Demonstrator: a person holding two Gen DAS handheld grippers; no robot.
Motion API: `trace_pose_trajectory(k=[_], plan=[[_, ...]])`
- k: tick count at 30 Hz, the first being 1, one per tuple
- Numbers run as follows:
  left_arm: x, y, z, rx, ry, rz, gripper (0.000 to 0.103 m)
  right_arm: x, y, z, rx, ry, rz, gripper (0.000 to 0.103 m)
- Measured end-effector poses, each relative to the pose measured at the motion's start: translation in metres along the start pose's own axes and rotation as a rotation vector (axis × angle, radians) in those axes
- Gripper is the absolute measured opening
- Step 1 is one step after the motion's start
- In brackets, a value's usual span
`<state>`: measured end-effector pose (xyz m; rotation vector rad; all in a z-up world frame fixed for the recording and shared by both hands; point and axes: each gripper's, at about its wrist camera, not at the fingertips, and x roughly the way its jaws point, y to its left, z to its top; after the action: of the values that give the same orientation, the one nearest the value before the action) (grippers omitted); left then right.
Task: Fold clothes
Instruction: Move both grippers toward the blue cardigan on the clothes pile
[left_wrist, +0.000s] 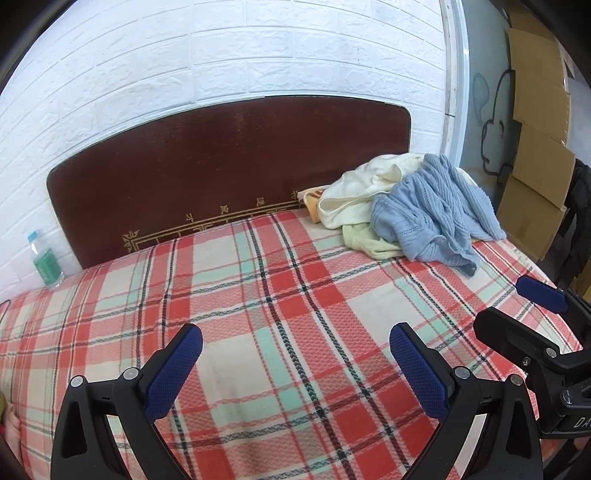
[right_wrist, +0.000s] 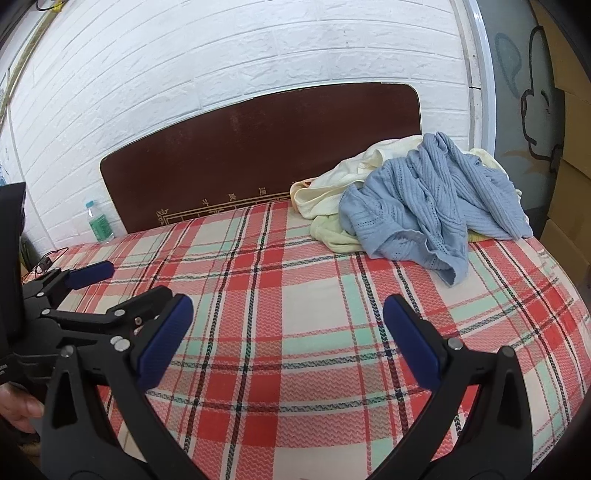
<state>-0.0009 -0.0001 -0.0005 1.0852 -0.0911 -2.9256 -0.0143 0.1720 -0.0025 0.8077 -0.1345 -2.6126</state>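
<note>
Upper right of frame, blue knit (left_wrist: 432, 206) sat atop cream clothes (left_wrist: 362, 195) on bed (left_wrist: 258, 295); left tongs (left_wrist: 295, 369) and right tongs (right_wrist: 288, 339) both wide, empty.

Gold characters are showing in a row above a gold fret border along the lower edge of the dark headboard (left_wrist: 229, 162); they are too small to read. White letters "DA" are appearing, cut off at the frame edge, on the black body of the right gripper (left_wrist: 517, 306). The bottle (left_wrist: 45, 258) is bearing a green label, illegible.
</note>
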Motion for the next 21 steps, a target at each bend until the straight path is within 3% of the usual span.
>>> trace_pose_trajectory(k=[4,6,17,21], plan=[[0.009,-0.002,0.004,0.0,0.01,0.005,0.103,-0.001,-0.005,0.002,-0.005,0.003,0.002,0.103],[0.003,-0.006,0.001,0.008,-0.029,0.003,0.103,-0.002,-0.007,0.001,-0.012,-0.004,-0.009,0.103],[0.012,-0.01,0.008,-0.039,-0.016,-0.102,0.103,-0.01,-0.017,0.007,-0.031,-0.042,-0.069,0.103],[0.018,-0.016,0.012,-0.041,-0.014,-0.1,0.103,-0.009,-0.027,0.011,-0.034,-0.052,-0.085,0.103]])
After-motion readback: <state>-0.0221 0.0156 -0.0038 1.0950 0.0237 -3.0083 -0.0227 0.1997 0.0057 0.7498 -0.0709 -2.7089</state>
